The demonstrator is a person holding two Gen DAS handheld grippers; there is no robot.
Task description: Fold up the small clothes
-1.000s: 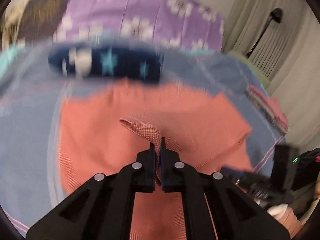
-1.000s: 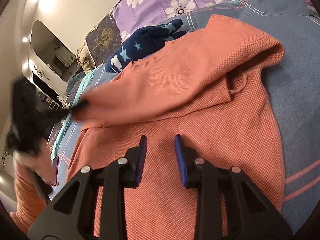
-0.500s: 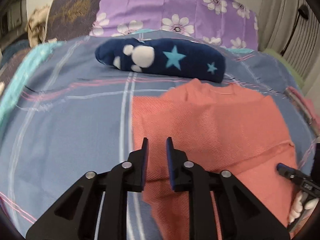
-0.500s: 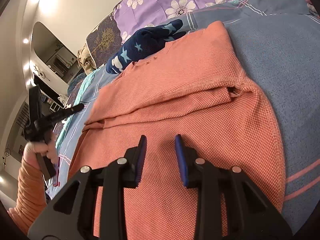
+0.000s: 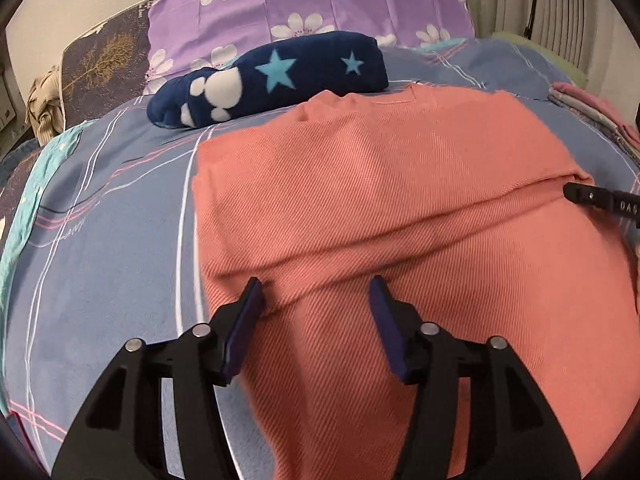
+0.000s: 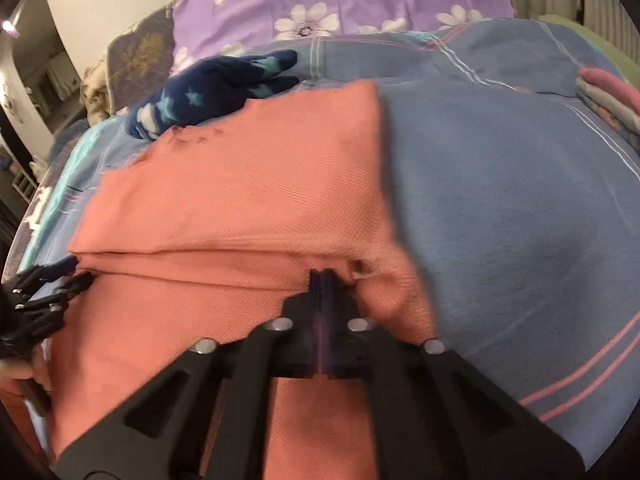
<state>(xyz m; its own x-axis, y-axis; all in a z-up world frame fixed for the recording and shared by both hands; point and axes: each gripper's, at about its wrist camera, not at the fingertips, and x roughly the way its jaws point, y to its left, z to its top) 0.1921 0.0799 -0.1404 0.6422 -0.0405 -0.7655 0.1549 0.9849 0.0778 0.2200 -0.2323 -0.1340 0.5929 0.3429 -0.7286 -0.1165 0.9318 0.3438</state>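
Observation:
An orange knitted garment (image 5: 400, 184) lies on the blue plaid bedspread (image 5: 112, 248) with an upper layer folded across it. My left gripper (image 5: 316, 286) hovers just above the fold's edge near the garment's left side; its jaws are opening and nothing is pinched between them. My right gripper (image 6: 322, 278) is shut, its tips pinching the fold's edge by a small pucker at the garment's right side. In the left wrist view the right gripper (image 5: 578, 194) shows as a black tip touching that edge. The left gripper (image 6: 56, 286) appears at the right wrist view's left border.
A rolled navy blanket with stars (image 5: 272, 76) lies behind the garment, in front of a purple flowered pillow (image 5: 304, 4). A stack of folded clothes (image 6: 608, 96) sits at the bed's right edge. A turquoise cloth (image 5: 36, 184) lies along the left.
The left gripper let go of the sleeve it held up, dropped toward the garment and spread its jaws. The sleeve now lies folded across. The right gripper moved forward to the fold's edge and shut.

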